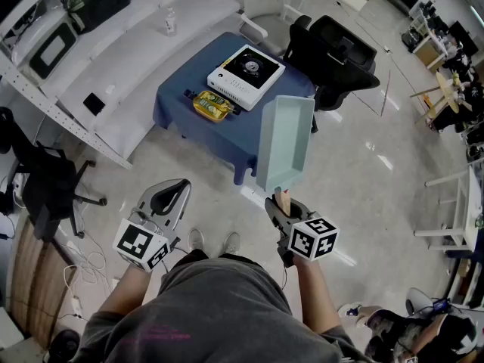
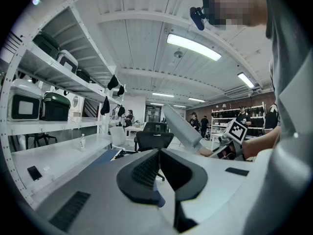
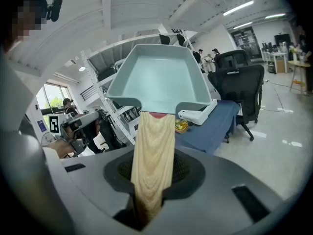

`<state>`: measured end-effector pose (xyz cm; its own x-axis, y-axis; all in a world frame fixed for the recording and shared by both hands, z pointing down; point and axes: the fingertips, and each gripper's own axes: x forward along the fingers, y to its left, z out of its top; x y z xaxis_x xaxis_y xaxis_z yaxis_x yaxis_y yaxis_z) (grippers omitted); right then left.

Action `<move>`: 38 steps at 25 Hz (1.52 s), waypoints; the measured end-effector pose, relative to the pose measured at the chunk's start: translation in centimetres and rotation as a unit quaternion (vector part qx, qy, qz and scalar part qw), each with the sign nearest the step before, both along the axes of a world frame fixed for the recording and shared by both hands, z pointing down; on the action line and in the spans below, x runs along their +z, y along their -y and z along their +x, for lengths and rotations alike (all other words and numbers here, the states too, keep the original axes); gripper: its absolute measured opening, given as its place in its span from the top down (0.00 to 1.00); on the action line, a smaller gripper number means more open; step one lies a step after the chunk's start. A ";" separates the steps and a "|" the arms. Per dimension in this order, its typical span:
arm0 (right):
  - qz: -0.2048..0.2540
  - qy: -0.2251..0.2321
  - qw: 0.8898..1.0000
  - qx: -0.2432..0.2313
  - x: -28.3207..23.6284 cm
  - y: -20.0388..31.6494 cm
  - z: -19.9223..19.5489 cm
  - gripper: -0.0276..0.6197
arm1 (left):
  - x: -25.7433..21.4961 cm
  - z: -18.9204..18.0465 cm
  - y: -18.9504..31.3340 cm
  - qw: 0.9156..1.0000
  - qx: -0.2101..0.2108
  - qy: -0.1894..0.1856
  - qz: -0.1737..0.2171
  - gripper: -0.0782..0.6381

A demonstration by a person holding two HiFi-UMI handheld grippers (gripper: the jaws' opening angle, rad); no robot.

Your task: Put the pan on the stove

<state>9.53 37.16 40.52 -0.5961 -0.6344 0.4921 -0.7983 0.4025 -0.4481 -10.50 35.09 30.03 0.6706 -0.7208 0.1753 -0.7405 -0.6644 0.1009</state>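
Pale-green and rectangular, the pan is up in the air in front of the person, its open side facing back towards them in the right gripper view. It is well apart from the stove. Its wooden handle runs down between the jaws of the right gripper, which are closed onto it from both sides. The white stove, with its black burner top, stands on a table covered in blue cloth. A yellow packet lies just beside it. The left gripper is held out to the person's left over the floor, its jaws closed together with nothing between them. A black office chair stands behind the table, and white shelves run along the left.
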 end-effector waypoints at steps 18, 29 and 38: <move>-0.008 0.002 0.999 -0.038 1.6 1.9 4.5 0.81 | 1.4 6.1 1.7 1.000 -0.023 0.008 -0.004 0.87; -0.027 -0.006 0.999 -0.038 3.2 4.5 6.6 0.81 | 2.6 7.9 4.9 1.000 -0.023 0.004 -0.012 0.87; -0.040 -0.011 0.999 -0.032 4.9 9.3 5.6 0.81 | 4.5 7.0 10.4 1.000 -0.015 -0.003 -0.023 0.87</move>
<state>15.17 27.89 45.39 -0.6234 -0.5532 0.5525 -0.7814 0.4171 -0.4641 -3.55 24.71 34.55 0.6500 -0.7318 0.2048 -0.7593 -0.6367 0.1346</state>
